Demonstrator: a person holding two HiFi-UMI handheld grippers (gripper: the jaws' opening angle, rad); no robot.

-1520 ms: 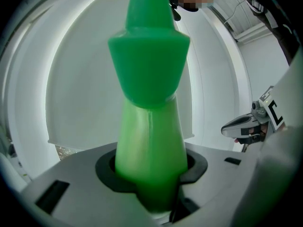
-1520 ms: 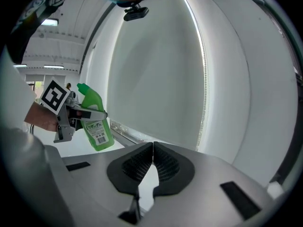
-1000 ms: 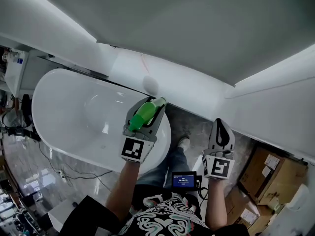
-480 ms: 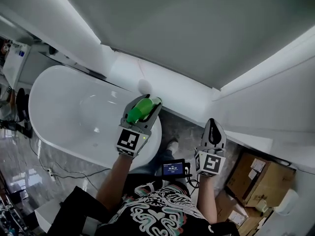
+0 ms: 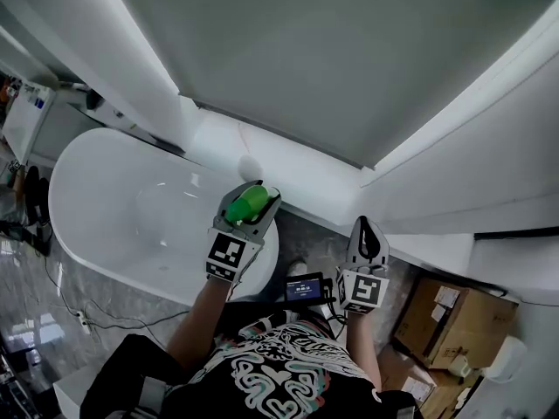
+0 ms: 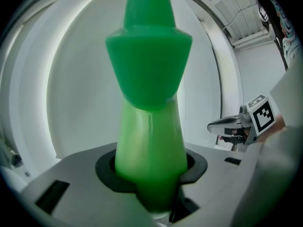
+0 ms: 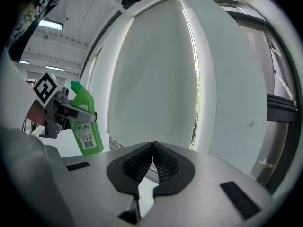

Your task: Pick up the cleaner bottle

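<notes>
- Grey jaws of your right gripper (image 7: 152,164) are pressed together on nothing. It sits idle at about 1 o'clock from your chest.
- Your left gripper (image 5: 253,201), at about 11 o'clock, pinches the green cleaner bottle (image 6: 149,141) round its upper body. The bottle is upright in the air, cap on top.
- The white bathtub (image 5: 65,225) lies below and beyond, toward 10 o'clock from the bottle, and the bottle touches none of it.
- By my judgement the pick-up is done, because the bottle is seated in the pads and clear of any support. All that seems left is for you to hold it steady.
</notes>
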